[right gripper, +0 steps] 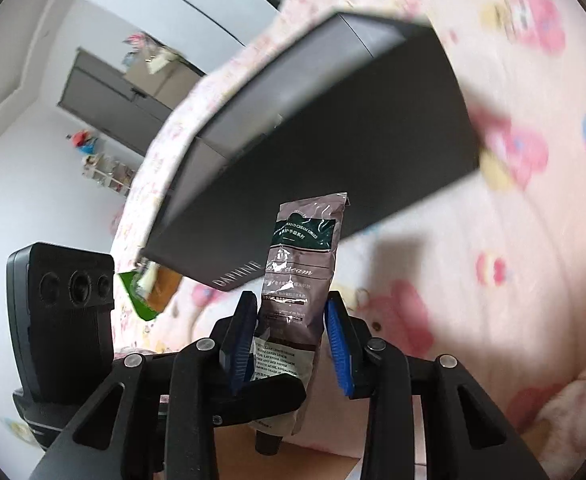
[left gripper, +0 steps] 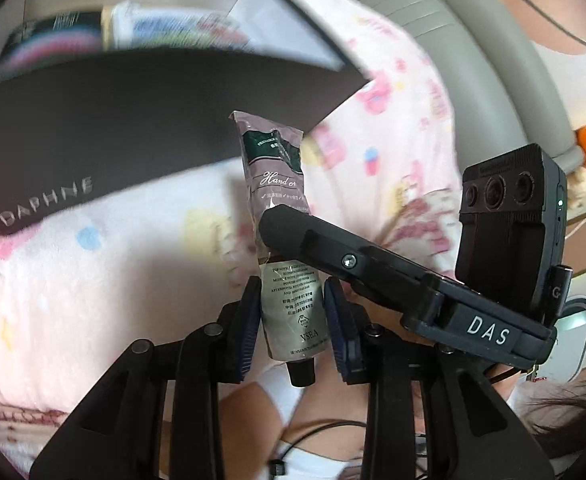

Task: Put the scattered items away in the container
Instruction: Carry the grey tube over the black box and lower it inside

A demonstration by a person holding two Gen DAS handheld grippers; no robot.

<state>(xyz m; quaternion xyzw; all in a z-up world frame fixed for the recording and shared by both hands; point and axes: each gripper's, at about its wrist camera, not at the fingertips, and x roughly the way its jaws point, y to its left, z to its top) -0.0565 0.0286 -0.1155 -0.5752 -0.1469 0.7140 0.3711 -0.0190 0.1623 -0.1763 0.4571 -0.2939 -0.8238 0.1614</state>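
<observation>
**Hand cream tube held at both ends, near the box**

Left wrist view: left gripper (left gripper: 293, 328) clamped narrow on the cap end of the hand cream tube (left gripper: 279, 200). The right gripper's finger (left gripper: 293, 228) crosses the tube higher up. The dark box (left gripper: 133, 120) lies beyond on a patterned blanket (left gripper: 93, 280), with items inside.

Right wrist view: right gripper (right gripper: 293, 340) narrowed around the tube (right gripper: 301, 264); whether both pads press is unclear. Box (right gripper: 333, 140) just behind.

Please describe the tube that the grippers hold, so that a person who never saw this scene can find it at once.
Find the pink cartoon-print bedding and the dark box marked DAPHNE lying on it. In front of the box, a slim hand cream tube sits upright, black cap down, between blue gripper pads. Its brownish body with a dark green label band and crimped top sets it apart.
</observation>
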